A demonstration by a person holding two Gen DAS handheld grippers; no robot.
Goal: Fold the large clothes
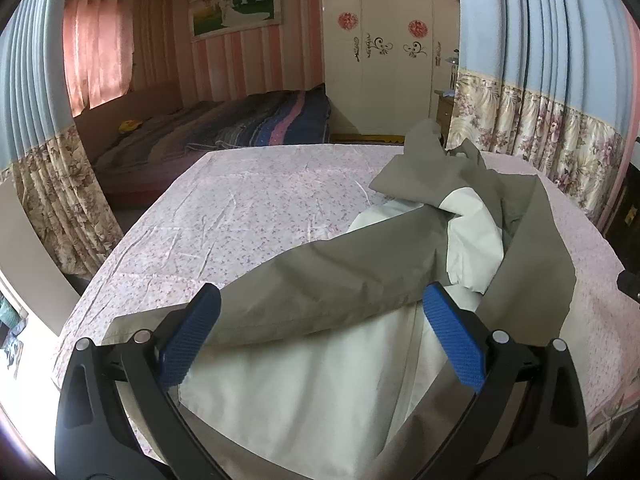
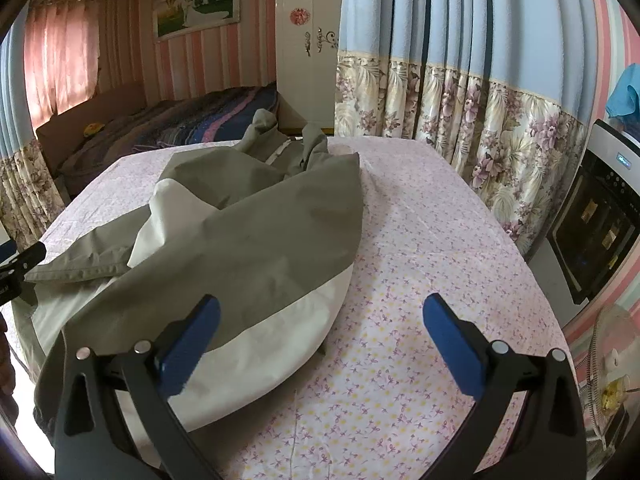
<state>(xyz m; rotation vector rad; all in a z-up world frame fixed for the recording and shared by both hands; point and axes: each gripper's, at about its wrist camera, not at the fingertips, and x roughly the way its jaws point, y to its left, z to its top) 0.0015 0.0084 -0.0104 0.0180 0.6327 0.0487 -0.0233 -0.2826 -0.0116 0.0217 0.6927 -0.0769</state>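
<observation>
An olive-green and off-white jacket (image 1: 360, 272) lies rumpled on the table with the pink floral cloth (image 1: 240, 208). A green sleeve (image 1: 328, 292) lies across the white front panel. My left gripper (image 1: 320, 312) is open and empty just above that sleeve. In the right wrist view the jacket (image 2: 248, 240) fills the left half of the table (image 2: 420, 280). My right gripper (image 2: 320, 316) is open and empty, over the jacket's right hem and the bare cloth. The left gripper's tip shows at the left edge of that view (image 2: 24, 260).
Floral curtains (image 2: 480, 120) hang close behind the table on the right. A dark appliance (image 2: 600, 220) and a fan (image 2: 608, 380) stand at the right. A bed (image 1: 224, 128) and a white wardrobe (image 1: 384, 60) are beyond the table.
</observation>
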